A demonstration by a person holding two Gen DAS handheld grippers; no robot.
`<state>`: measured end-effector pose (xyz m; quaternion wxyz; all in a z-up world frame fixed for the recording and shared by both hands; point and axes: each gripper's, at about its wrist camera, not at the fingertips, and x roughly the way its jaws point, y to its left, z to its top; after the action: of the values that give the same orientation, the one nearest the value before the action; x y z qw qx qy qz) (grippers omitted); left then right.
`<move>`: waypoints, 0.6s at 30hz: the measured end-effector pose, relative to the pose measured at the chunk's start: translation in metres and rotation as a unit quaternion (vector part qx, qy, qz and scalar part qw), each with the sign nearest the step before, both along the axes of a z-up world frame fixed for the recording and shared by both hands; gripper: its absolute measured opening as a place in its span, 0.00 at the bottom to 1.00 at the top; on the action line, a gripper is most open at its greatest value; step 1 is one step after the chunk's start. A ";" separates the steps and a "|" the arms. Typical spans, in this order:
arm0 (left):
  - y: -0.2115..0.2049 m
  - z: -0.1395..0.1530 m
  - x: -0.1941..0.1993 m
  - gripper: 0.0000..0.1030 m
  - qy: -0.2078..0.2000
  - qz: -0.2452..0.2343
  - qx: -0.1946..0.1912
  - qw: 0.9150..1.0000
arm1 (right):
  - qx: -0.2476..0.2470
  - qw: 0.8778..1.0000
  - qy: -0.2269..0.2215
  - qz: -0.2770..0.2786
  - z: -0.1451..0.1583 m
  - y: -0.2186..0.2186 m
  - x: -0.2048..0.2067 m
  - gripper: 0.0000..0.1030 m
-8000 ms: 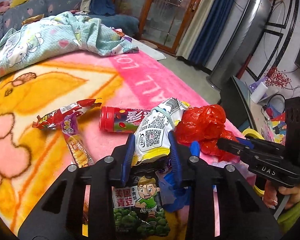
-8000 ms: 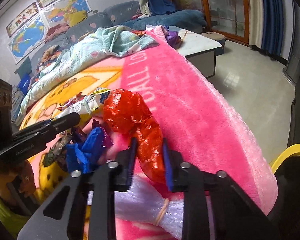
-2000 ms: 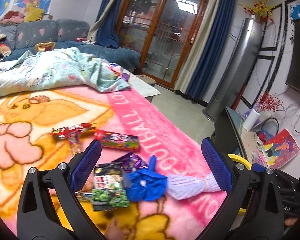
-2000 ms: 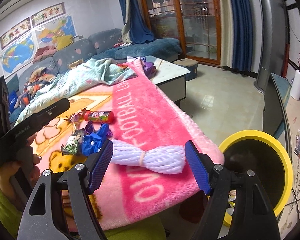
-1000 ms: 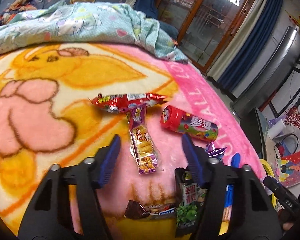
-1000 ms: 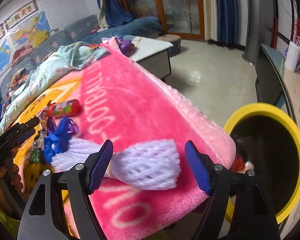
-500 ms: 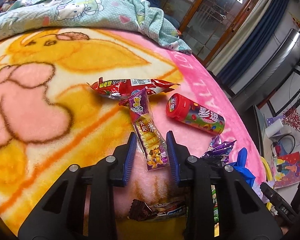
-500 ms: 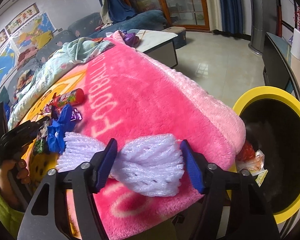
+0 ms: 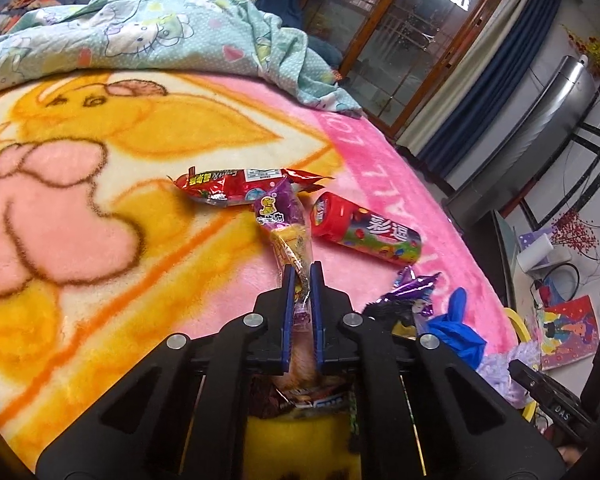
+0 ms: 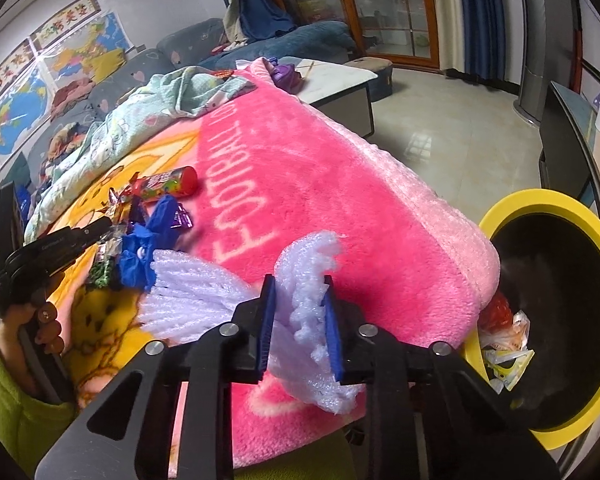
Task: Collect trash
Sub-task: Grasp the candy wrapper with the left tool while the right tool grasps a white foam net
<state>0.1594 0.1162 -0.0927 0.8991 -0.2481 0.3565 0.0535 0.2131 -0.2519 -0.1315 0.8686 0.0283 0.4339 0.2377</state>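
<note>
Two grips are made at once. The left gripper (image 9: 300,280) is pinched narrow on the near end of a long purple-and-yellow snack wrapper (image 9: 286,232), whose long axis runs straight away from the fingers toward a red crinkled wrapper (image 9: 236,188) that it touches or overlaps at its far tip. A red-capped candy tube (image 9: 366,232) lies just beside it to the right, with a purple foil scrap (image 9: 414,286) and a crumpled blue plastic piece (image 9: 456,328) nearer the bed's edge.

The right gripper (image 10: 300,312) is closed on one flared end of a white foam fruit net (image 10: 204,296); the rest of the net trails left across the pink plush blanket (image 10: 320,184), touching the blue piece. The yellow-rimmed black trash bin (image 10: 548,204) stands on the floor just past the blanket's edge, to the right of this gripper and lower, with trash already inside.

So the right hand is much the nearer to the bin, probably needing a short swing right over the edge with open floor beyond. The left must likely lift and cross the whole pile; the wrapper's far tip could drag the red one along.
</note>
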 end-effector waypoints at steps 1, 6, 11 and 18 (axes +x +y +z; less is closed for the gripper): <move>-0.001 0.002 -0.001 0.03 -0.003 -0.001 0.000 1.000 | 0.002 1.000 0.001 0.001 0.001 -0.001 -0.001 0.20; -0.004 0.010 -0.006 0.03 -0.014 -0.005 0.007 1.000 | 0.011 1.000 0.003 -0.001 0.006 -0.004 -0.003 0.19; -0.009 0.021 -0.011 0.03 -0.028 -0.010 0.008 1.000 | 0.024 1.000 -0.006 -0.012 0.017 -0.011 -0.004 0.19; -0.020 0.038 -0.017 0.03 -0.052 -0.025 0.010 0.998 | 0.036 0.999 -0.025 -0.028 0.031 -0.023 -0.006 0.19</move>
<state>0.1420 0.0963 -0.0542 0.9198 -0.2329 0.3150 0.0220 0.2067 -0.2749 -0.1002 0.8836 0.0662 0.4026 0.2297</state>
